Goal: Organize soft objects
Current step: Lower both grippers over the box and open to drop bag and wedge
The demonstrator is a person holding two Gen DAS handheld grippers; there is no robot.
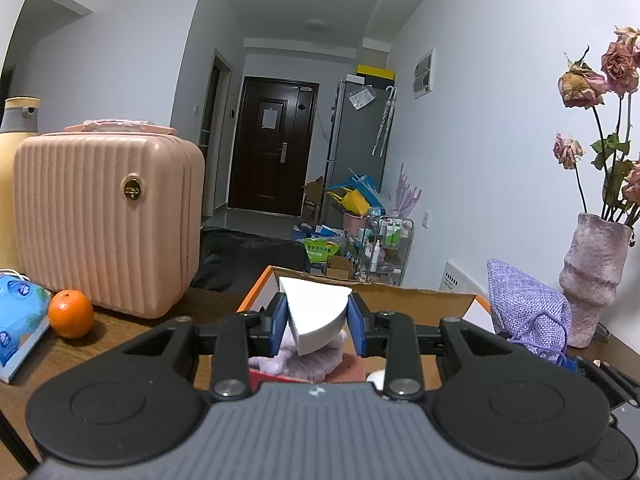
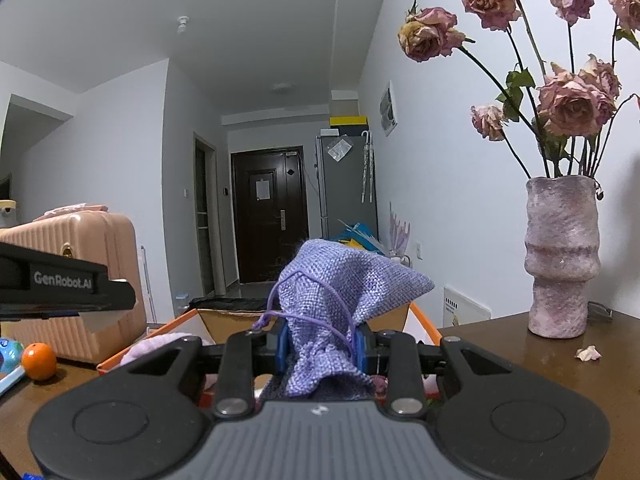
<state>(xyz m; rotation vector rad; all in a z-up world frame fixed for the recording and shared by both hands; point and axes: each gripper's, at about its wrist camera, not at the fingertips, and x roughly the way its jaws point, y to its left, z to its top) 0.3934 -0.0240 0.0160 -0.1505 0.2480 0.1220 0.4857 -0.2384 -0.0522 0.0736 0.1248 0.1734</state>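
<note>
Both hands are mid-carry, loaded, over the cardboard box. The left gripper pinches a white wedge-shaped sponge between its blue pads, held above the box opening with a fuzzy lilac item already lying inside below it. The right gripper is clamped on the neck of a purple drawstring pouch, its body standing up above the fingers and its tail hanging below (box rim just ahead and below in the right wrist view). Step in hand, as I judge it: the drop-off into the box. Next move calls for lowering each item inside the walls, then spreading the fingers; the pouch cord could snag on a pad. The vase of dried roses stands near on the right, so keep clear.
</note>
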